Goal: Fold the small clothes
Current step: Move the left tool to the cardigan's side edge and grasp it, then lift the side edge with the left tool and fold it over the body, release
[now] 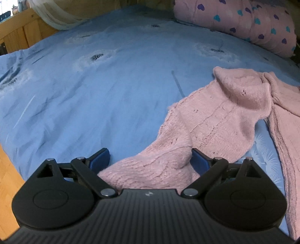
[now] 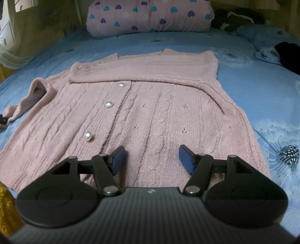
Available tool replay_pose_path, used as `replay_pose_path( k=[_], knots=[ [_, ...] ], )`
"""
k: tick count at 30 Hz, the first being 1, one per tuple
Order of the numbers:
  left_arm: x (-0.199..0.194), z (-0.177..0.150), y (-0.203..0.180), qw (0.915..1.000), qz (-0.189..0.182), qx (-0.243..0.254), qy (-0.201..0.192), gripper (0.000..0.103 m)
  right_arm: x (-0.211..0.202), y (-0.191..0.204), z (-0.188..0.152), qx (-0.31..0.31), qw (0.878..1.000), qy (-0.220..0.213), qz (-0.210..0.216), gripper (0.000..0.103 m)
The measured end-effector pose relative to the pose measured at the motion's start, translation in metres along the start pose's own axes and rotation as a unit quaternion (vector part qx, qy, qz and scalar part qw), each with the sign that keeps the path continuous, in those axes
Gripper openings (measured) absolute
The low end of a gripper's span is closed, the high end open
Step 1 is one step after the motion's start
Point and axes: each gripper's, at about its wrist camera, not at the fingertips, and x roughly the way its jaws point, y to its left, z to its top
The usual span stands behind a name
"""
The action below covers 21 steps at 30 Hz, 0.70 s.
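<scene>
pink knit cardigan, one sleeve folded across

Left wrist: low over the bed, angled down, close on the cardigan sleeve.
Right wrist: close above the cardigan's hem, facing the pillow.
Shared: cardigan, bed, heart-print pillow.
</scene>
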Motion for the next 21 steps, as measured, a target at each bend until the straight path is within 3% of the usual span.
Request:
replay_pose_path(
  k=[3,5,8,9,10,15,21],
  knots=[
    [0.000,0.002,-0.003,1.0000,0.003,0.009,0.001,0.092,-0.001,-0.001,-0.002,0.000,1.000,-0.005,0.000,0.065],
    [-0.003,0.003,-0.004,0.9999,-0.009,0.010,-0.003,0.080,-0.002,-0.001,-0.003,0.000,1.000,-0.008,0.001,0.065],
    [-0.011,0.003,-0.010,0.9995,-0.021,0.017,-0.014,0.043,-0.003,-0.002,-0.004,-0.001,1.000,-0.011,0.002,0.065],
    [-0.014,0.003,-0.013,0.9994,-0.023,0.021,-0.018,0.024,-0.003,-0.002,-0.004,-0.002,1.000,-0.012,0.002,0.065],
    [-0.016,0.004,-0.016,0.9993,-0.018,0.025,-0.021,0.016,-0.003,-0.002,-0.004,-0.002,1.000,-0.012,0.002,0.065],
    [-0.031,0.017,-0.017,0.9969,0.037,0.028,-0.064,0.013,-0.004,-0.001,-0.003,0.002,1.000,-0.013,0.004,0.066],
    [-0.050,0.052,0.009,0.9896,0.104,0.005,-0.099,0.012,-0.007,-0.006,0.009,0.014,1.000,-0.007,0.027,0.066]
  ],
)
